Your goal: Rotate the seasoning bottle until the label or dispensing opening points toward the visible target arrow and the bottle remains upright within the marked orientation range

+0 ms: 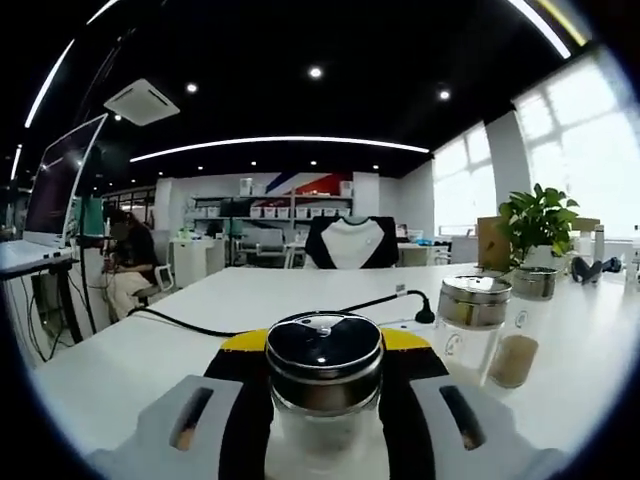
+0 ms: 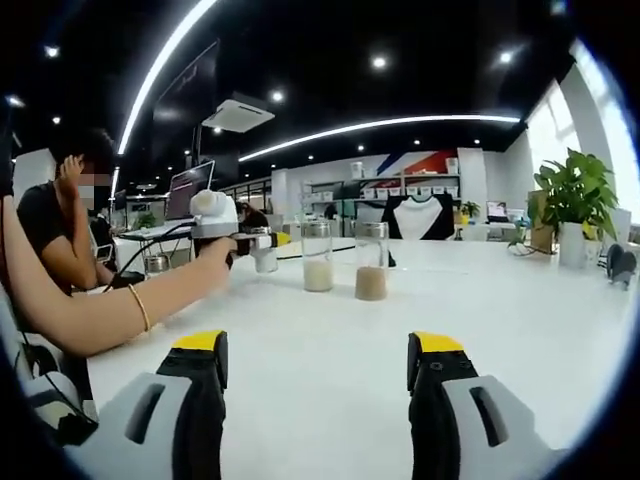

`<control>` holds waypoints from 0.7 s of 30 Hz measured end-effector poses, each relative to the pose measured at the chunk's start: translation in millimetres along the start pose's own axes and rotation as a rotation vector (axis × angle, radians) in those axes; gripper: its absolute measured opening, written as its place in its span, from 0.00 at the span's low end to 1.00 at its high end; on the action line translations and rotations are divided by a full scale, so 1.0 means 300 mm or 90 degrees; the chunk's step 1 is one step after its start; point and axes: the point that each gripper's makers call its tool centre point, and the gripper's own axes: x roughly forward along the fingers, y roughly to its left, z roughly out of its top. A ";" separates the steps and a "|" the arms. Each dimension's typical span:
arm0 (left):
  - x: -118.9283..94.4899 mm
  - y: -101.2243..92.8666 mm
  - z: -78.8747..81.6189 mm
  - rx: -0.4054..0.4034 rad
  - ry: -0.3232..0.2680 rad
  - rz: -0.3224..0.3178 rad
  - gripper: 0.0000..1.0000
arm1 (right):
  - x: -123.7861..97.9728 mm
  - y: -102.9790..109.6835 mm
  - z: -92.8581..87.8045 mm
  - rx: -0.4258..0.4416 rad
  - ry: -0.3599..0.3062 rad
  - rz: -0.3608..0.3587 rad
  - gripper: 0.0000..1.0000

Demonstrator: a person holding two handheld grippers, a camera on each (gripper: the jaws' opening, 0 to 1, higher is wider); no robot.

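Right now a seasoning bottle (image 1: 323, 385) with a dark shaker lid is standing upright between the jaws of the left gripper (image 1: 325, 420), which is pinching its glass sides. Two more bottles (image 1: 473, 325) are sitting just to its right on the white table (image 1: 250, 300). Meanwhile the right gripper (image 2: 315, 385) is hovering with jaws wide apart, gripping nothing, facing those two jars (image 2: 345, 258) and a potted plant (image 2: 572, 205)

Right gripper (image 2: 315, 375) jaws apart – two bottles (image 2: 318, 257) (image 2: 371, 261) upright ahead.
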 end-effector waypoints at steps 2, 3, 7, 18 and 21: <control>-0.009 -0.009 0.014 0.000 -0.003 -0.003 0.40 | -0.010 -0.001 0.008 -0.001 -0.004 -0.004 0.73; -0.020 -0.010 0.024 -0.004 0.001 0.002 0.40 | -0.014 -0.001 0.011 -0.001 -0.006 -0.005 0.73; -0.062 -0.011 0.055 -0.008 0.007 0.000 0.40 | -0.030 -0.006 0.020 -0.001 -0.011 -0.009 0.73; -0.149 -0.064 0.169 0.013 -0.017 -0.057 0.40 | -0.048 0.029 0.030 -0.012 -0.014 0.000 0.73; -0.208 -0.113 0.173 -0.014 -0.022 -0.081 0.40 | -0.051 0.028 0.040 -0.011 -0.018 -0.003 0.73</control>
